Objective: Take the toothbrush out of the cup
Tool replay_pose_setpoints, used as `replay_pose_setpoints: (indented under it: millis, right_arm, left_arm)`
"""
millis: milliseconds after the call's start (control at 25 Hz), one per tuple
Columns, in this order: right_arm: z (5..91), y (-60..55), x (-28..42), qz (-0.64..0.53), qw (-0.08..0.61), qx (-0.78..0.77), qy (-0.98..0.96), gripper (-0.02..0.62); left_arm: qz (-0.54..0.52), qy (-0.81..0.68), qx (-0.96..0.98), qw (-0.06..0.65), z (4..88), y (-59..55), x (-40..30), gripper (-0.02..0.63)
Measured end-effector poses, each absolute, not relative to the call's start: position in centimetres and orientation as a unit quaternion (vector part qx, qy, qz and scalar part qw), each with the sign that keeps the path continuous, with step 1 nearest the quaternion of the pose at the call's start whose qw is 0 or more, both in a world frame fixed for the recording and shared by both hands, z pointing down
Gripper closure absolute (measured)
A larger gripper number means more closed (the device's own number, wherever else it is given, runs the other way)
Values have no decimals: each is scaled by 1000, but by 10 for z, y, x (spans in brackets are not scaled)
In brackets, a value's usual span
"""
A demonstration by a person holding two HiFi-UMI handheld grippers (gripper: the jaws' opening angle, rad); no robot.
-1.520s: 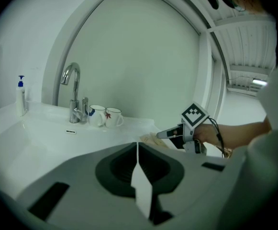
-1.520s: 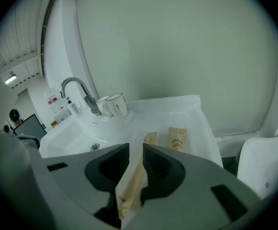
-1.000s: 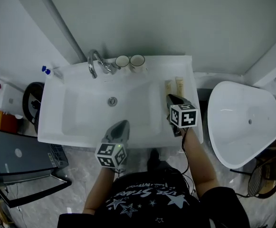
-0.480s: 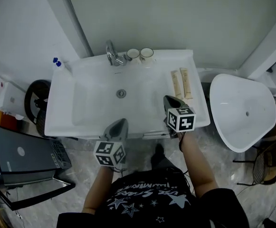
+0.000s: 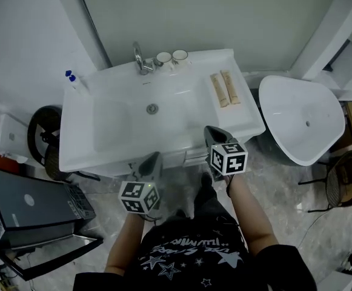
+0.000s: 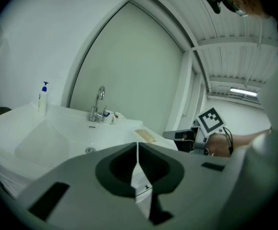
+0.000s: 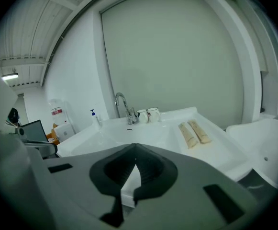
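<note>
At the far left of the head view a dark round object (image 5: 42,133) sits on the floor beside the sink (image 5: 91,156). On the sink's upper left corner stands a soap bottle (image 5: 74,82) with a blue pump. The white sink fills the middle of the frame, its drain in the centre of the basin.

The faucet (image 5: 139,56) rises from the back rim. Just right of it, side by side, stand a cup (image 5: 163,58) and a second cup (image 5: 179,56), both white. The toothbrush is too small to make out in any view, so I cannot tell whether it is in a cup.

The left gripper (image 5: 156,157) hangs over the floor at the sink's front edge in the lower middle of the frame. Its jaws are pressed together with nothing between them. The right gripper (image 5: 210,130) is to its right, its tip over the sink's front right rim. Its jaws are also together and empty. Both grippers are well apart from the cups.

On the sink's right ledge lie 2 tan tubes (image 5: 219,90) (image 5: 230,87), parallel and just beside each other. At the right of the frame stands a white oval fixture (image 5: 300,123).
</note>
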State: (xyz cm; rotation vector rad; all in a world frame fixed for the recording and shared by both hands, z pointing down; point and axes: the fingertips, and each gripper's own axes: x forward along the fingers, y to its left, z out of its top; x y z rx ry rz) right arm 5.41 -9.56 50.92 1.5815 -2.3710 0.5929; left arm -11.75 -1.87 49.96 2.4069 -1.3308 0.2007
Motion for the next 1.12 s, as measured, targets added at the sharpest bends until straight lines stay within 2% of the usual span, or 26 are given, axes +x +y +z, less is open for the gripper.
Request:
replay_pose_setpoints:
  millis: [640, 1120]
  right_arm:
    - [497, -42, 57, 177, 115, 545, -812, 581]
    - [493, 33, 92, 162, 103, 507, -840, 581]
  left_arm:
    - [58, -472, 858, 193, 489, 23, -118, 586]
    - [56, -499, 846, 179, 483, 94, -65, 586]
